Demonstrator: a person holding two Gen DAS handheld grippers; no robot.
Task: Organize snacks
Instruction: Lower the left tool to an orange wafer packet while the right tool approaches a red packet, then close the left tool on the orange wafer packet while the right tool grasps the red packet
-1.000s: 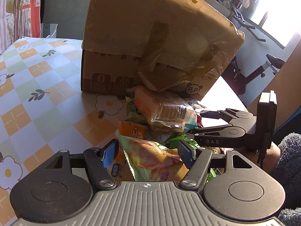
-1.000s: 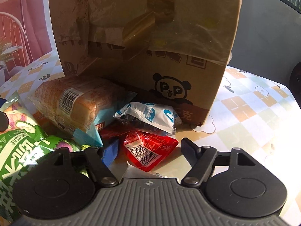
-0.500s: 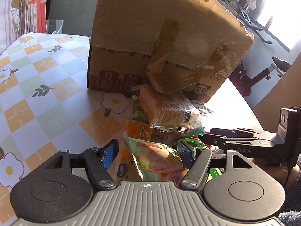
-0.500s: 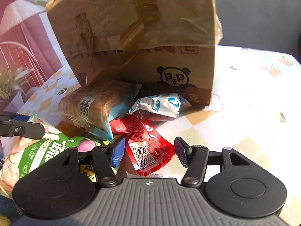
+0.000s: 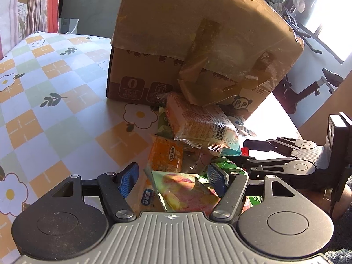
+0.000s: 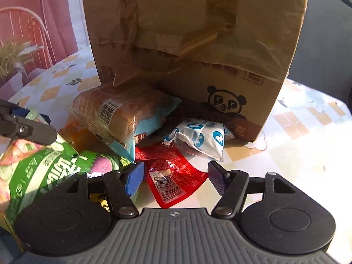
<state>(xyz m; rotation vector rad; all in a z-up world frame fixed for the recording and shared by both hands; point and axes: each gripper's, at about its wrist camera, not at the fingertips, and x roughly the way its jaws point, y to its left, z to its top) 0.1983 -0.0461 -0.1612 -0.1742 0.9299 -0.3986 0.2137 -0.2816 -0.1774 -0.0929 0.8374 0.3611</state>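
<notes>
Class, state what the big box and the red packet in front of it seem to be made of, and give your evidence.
Big box: apparently matte brown corrugated cardboard, with glossy tape strips and printed panda. Red packet: probably thin glossy plastic film; it crinkles and glints in the sun.

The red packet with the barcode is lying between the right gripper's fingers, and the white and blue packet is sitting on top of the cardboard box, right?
Not quite. The white and blue packet is not on top of the cardboard box; it lies on the table at the box's foot, as the right wrist view shows. The red packet does lie between the fingers of the right gripper, whose jaws are opening without pressing on it.
</notes>
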